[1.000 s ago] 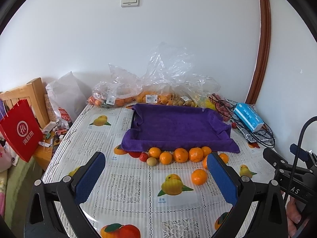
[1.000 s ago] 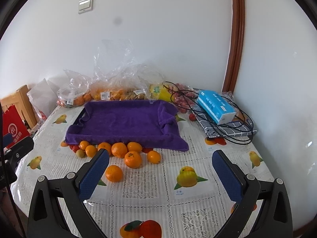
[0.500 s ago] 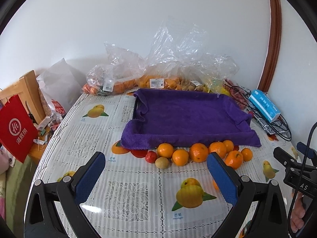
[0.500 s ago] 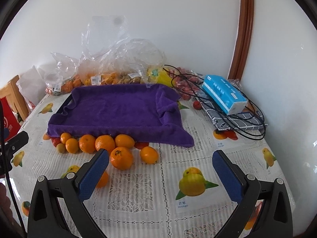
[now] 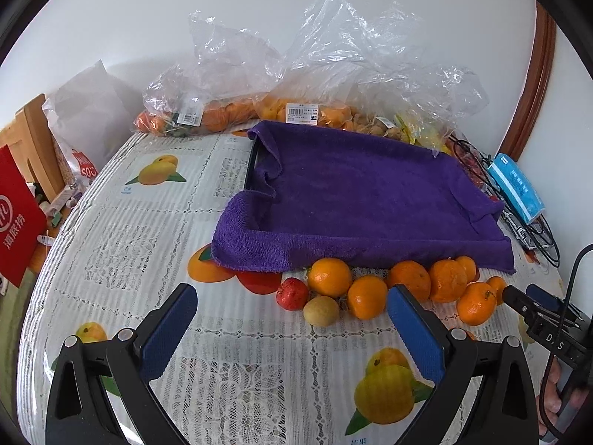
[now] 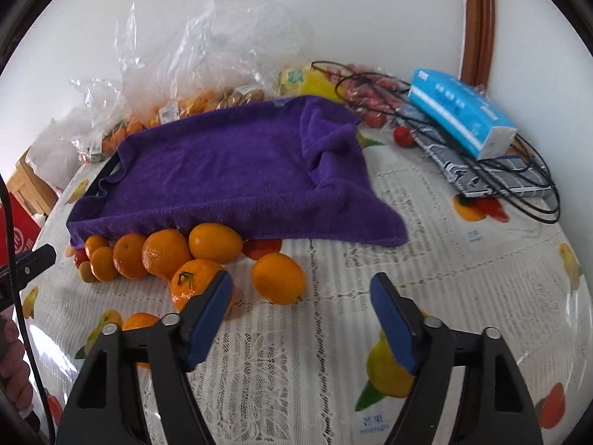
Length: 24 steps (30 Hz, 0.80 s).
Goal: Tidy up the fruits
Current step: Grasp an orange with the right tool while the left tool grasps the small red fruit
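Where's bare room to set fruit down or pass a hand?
Free: inside the purple towel; tablecloth left of it; tablecloth right of the lone orange. Crowded: fruit row along the towel's near edge, bags behind, cables far right.

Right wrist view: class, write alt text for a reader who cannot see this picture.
The right gripper, its jaws closing with nothing between them, hangs over a fruit-print tablecloth just short of loose oranges lined along the front edge of a purple towel. Behind the towel lie clear bags of fruit; to the right, a blue tissue pack sits on black cables.
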Each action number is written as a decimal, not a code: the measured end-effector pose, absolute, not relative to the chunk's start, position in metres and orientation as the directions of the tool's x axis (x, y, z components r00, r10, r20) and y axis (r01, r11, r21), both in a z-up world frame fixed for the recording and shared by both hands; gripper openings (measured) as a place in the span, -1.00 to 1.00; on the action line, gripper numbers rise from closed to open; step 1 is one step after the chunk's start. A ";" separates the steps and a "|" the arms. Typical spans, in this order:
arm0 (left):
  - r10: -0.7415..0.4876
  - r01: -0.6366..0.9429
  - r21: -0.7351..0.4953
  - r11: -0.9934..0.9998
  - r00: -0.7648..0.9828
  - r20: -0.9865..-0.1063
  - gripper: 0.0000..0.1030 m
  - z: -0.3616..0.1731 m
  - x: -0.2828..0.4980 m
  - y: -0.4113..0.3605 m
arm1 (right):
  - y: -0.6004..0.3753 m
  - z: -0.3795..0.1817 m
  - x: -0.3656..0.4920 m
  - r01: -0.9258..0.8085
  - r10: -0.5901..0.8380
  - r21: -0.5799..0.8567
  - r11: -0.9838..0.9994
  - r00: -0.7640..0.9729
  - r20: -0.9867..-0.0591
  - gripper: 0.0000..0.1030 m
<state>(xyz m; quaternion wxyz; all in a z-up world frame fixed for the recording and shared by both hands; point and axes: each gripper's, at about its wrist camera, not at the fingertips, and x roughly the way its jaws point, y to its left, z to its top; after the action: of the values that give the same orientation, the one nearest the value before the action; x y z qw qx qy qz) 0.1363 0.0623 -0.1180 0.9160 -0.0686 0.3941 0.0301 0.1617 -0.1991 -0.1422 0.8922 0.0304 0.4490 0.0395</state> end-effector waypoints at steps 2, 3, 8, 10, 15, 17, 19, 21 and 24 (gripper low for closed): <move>-0.005 -0.105 -0.105 0.989 0.682 -0.731 0.99 -0.120 0.139 0.065 | -0.195 -0.150 0.167 -0.048 0.086 0.072 0.996 0.582 -0.809 0.18; -0.006 -0.104 -0.104 0.989 0.677 -0.736 0.99 -0.122 0.140 0.066 | -0.194 -0.153 0.170 -0.053 0.090 0.073 0.996 0.576 -0.812 0.11; -0.022 -0.088 -0.110 0.990 0.670 -0.742 0.99 -0.128 0.142 0.069 | -0.194 -0.167 0.179 -0.073 0.112 0.086 0.994 0.558 -0.822 -0.18; -0.034 -0.077 -0.114 0.991 0.668 -0.743 0.98 -0.130 0.143 0.069 | -0.195 -0.168 0.180 -0.074 0.107 0.079 0.994 0.574 -0.812 -0.34; -0.056 -0.051 -0.119 0.992 0.659 -0.750 0.92 -0.134 0.147 0.065 | -0.198 -0.170 0.182 -0.083 0.123 0.091 0.992 0.589 -0.799 -0.36; -0.046 -0.050 -0.105 0.993 0.659 -0.750 0.85 -0.136 0.149 0.065 | -0.199 -0.169 0.181 -0.084 0.127 0.095 0.992 0.593 -0.795 -0.36; -0.040 -0.061 -0.106 0.993 0.658 -0.752 0.80 -0.138 0.151 0.068 | -0.199 -0.170 0.180 -0.087 0.135 0.103 0.991 0.595 -0.793 -0.36; -0.032 -0.086 -0.118 0.989 0.660 -0.750 0.60 -0.139 0.151 0.074 | -0.198 -0.170 0.181 -0.088 0.138 0.106 0.990 0.591 -0.795 -0.36; -0.036 -0.093 -0.128 0.987 0.656 -0.754 0.46 -0.140 0.155 0.080 | -0.197 -0.170 0.181 -0.090 0.138 0.106 0.990 0.591 -0.795 -0.35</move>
<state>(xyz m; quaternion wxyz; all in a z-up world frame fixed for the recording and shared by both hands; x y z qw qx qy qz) 0.1550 0.0799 -0.1404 0.9066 -0.0778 0.4144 0.0155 0.1814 -0.1973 -0.1696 0.8914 0.0272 0.4479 0.0640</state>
